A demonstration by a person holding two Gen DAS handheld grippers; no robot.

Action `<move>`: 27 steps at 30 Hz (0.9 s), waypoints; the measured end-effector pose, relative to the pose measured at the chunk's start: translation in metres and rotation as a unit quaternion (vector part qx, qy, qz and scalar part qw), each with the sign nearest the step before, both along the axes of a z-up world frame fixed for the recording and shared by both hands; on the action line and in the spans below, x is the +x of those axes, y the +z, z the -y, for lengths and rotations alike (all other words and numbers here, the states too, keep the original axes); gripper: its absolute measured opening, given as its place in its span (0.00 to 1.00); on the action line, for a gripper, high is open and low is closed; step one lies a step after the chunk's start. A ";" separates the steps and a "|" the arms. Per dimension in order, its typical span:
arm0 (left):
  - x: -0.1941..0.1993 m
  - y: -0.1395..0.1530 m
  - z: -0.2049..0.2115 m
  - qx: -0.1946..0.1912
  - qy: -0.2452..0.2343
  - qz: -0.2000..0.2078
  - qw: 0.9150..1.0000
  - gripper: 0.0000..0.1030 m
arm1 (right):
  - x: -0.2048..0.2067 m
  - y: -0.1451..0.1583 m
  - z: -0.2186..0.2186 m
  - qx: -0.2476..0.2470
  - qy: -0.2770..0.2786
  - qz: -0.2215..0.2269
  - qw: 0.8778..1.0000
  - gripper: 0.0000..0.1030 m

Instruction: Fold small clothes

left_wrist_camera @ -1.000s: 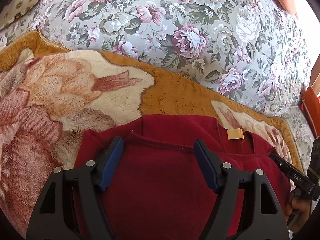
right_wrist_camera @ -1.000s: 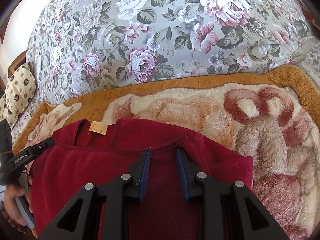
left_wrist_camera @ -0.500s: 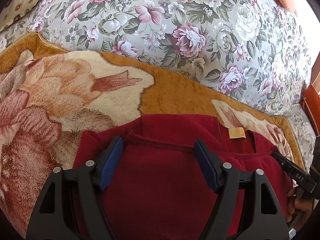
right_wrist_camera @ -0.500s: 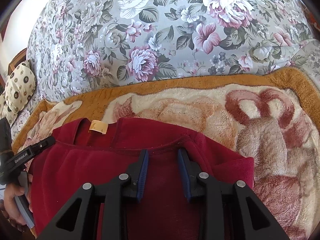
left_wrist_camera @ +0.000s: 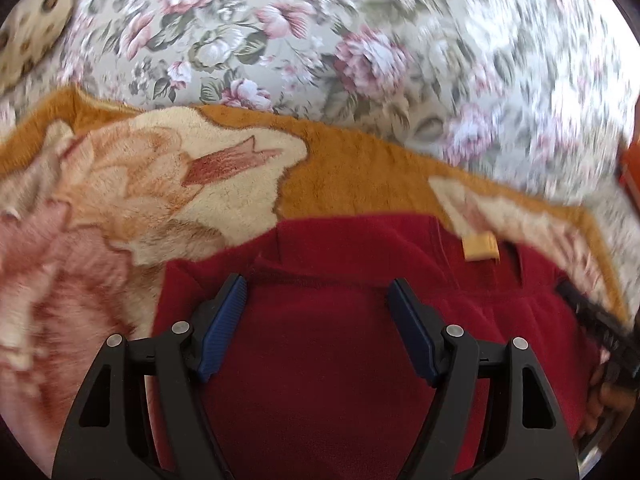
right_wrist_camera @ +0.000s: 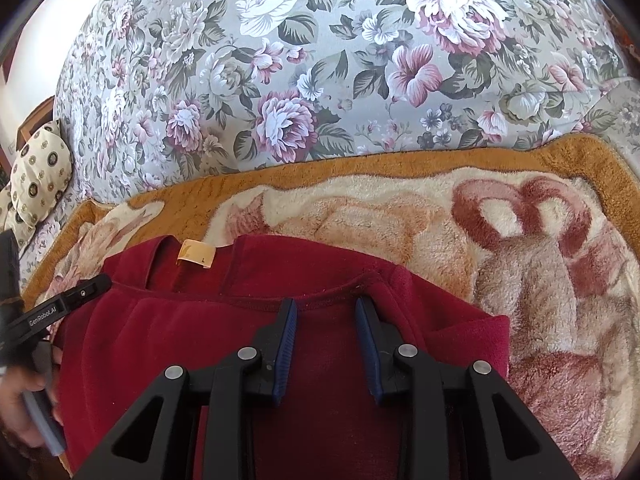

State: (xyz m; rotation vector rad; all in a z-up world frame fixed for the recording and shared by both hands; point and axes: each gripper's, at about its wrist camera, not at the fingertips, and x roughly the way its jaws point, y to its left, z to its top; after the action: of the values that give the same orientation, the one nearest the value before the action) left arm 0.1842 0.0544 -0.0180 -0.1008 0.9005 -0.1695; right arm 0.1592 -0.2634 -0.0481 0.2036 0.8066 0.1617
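Red top [right_wrist_camera: 248,360] lies flat on plush blanket [right_wrist_camera: 540,264], neck toward far side. Left gripper [left_wrist_camera: 316,304] gapes wide over collar; right gripper [right_wrist_camera: 326,310] narrow, nothing visibly pinched, w/ floral bedspread [right_wrist_camera: 320,72] beyond.

Matt red fleece top [right_wrist_camera: 248,344]; plush blanket [right_wrist_camera: 540,280]

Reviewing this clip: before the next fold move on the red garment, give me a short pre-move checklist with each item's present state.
1. red garment lies flat on the plush blanket, neckline away from the grippers: ok.
2. left gripper jaws wide, nothing pinched: ok.
3. right gripper jaws narrow, straddling the neckline seam; cloth gripped: cannot tell.
4. neck label exposed: ok.
5. Garment's lower hem: cannot tell, out of view.
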 end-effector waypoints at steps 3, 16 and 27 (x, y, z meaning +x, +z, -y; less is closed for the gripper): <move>-0.042 0.034 -0.008 -0.049 -0.025 0.037 0.998 0.71 | 0.001 0.003 -0.002 -0.014 0.000 -0.007 1.000 0.28; -0.238 0.025 -0.108 -0.150 0.089 0.036 0.984 0.71 | -0.129 0.073 -0.094 -0.056 0.077 0.080 0.992 0.29; -0.291 -0.027 -0.118 -0.174 0.072 0.004 0.982 0.71 | -0.181 0.054 -0.129 -0.153 0.114 0.088 0.978 0.29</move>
State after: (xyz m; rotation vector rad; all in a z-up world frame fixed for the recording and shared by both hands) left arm -0.1069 0.1719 -0.0454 -0.4882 0.8458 -0.1910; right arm -0.0222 -0.1346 0.0064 -0.1933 0.6672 0.2643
